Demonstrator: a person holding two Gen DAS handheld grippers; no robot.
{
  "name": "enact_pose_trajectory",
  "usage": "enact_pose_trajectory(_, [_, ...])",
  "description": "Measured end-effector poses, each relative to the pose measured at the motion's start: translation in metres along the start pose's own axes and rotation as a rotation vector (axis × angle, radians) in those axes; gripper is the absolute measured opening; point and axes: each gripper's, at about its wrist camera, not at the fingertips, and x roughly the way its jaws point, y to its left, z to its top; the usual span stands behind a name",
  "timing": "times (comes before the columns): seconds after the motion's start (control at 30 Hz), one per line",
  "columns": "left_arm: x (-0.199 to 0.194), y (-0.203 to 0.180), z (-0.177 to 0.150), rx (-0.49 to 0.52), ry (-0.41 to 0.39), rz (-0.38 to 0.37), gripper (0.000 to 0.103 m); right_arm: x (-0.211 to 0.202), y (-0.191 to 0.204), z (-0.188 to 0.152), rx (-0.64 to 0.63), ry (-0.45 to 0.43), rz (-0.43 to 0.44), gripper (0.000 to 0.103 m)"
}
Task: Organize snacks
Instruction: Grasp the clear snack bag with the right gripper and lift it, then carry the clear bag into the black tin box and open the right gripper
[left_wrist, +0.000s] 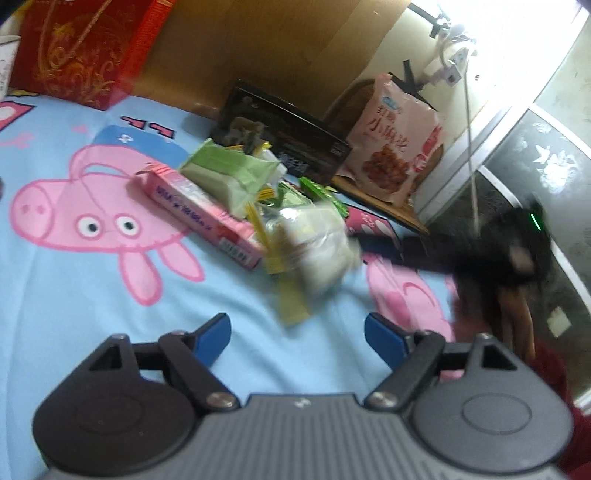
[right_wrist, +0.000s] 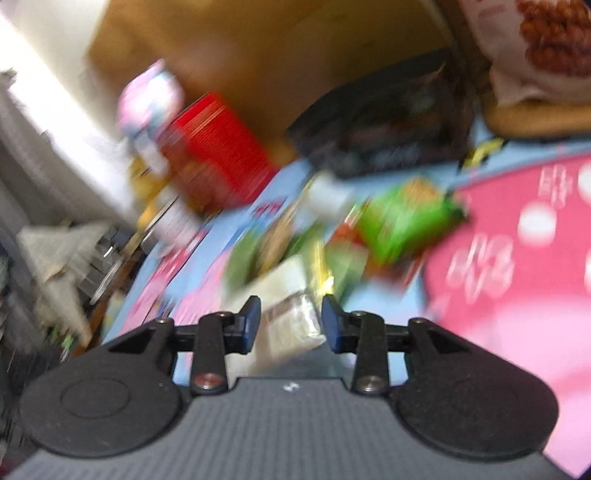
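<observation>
Right gripper (right_wrist: 290, 322) straddling pale packet (right_wrist: 291, 325), pads seemingly not pressing, beside snack pile (left_wrist: 258, 199) at twelve o'clock on sheet (left_wrist: 92, 295). Left gripper (left_wrist: 297, 338) hanging apart, empty. Packet looking light, crinkly, slippery; pinching mid-body seems safest.

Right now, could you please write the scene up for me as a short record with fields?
surface: blue cartoon-pig sheet
snack pile: pink box under a pale green packet, small green packets beside
left gripper: open, empty, short of the pile
right gripper: pale wrapped snack between its fingers; contact unclear in the blur
back: black box, red gift bag, pink snack bag
</observation>
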Motion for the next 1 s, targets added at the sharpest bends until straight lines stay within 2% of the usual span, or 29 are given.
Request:
enact_pose_trajectory(0.07, [0.005,0.003,0.004,0.006,0.019,-0.023,0.082,-0.015,0.020,-0.037,-0.081,0.038,0.035,0.043])
enact_pose_trajectory(0.13, [0.006,0.005,0.007,0.008,0.027,-0.042,0.083,-0.029,0.037,-0.068,-0.158,0.059,0.052,0.051])
enact_pose_trajectory(0.2, [0.005,0.008,0.012,0.005,0.026,-0.050,0.084,-0.042,0.049,-0.091,-0.222,0.044,0.002,0.067])
enact_pose_trajectory(0.27, [0.003,0.010,0.016,0.004,0.021,-0.052,0.085,-0.049,0.064,-0.108,-0.341,-0.001,-0.109,0.076])
enact_pose_trajectory(0.37, [0.006,0.009,0.023,0.020,0.052,-0.044,0.084,-0.040,0.083,-0.121,-0.512,-0.010,-0.191,0.080])
enact_pose_trajectory(0.43, [0.012,0.005,0.021,0.035,0.097,-0.059,0.079,-0.029,0.087,-0.124,-0.589,0.019,-0.208,0.080])
enact_pose_trajectory(0.47, [0.017,0.002,0.019,0.045,0.130,-0.063,0.074,-0.025,0.088,-0.128,-0.607,0.031,-0.221,0.082])
enact_pose_trajectory(0.5, [0.025,-0.002,0.014,0.061,0.172,-0.061,0.064,-0.022,0.088,-0.132,-0.618,0.028,-0.234,0.081])
enact_pose_trajectory(0.53, [0.026,-0.007,0.010,0.094,0.154,-0.050,0.063,-0.016,0.082,-0.125,-0.615,0.013,-0.238,0.080])
enact_pose_trajectory(0.57, [0.028,-0.013,0.006,0.123,0.158,-0.044,0.062,-0.016,0.081,-0.126,-0.602,-0.001,-0.238,0.068])
enact_pose_trajectory(0.6, [0.028,-0.017,0.004,0.133,0.157,-0.043,0.057,-0.017,0.080,-0.125,-0.591,-0.022,-0.249,0.055])
enact_pose_trajectory(0.7, [0.027,-0.024,0.009,0.113,0.158,-0.059,0.056,-0.026,0.071,-0.115,-0.520,-0.058,-0.243,0.051])
enact_pose_trajectory(0.83, [0.019,-0.034,0.043,0.094,0.091,-0.120,0.058,-0.037,0.080,-0.095,-0.516,-0.144,-0.246,0.050])
enact_pose_trajectory(1.0, [0.029,-0.048,0.123,0.089,-0.013,-0.135,0.058,-0.056,0.079,-0.012,-0.525,-0.257,-0.239,0.050])
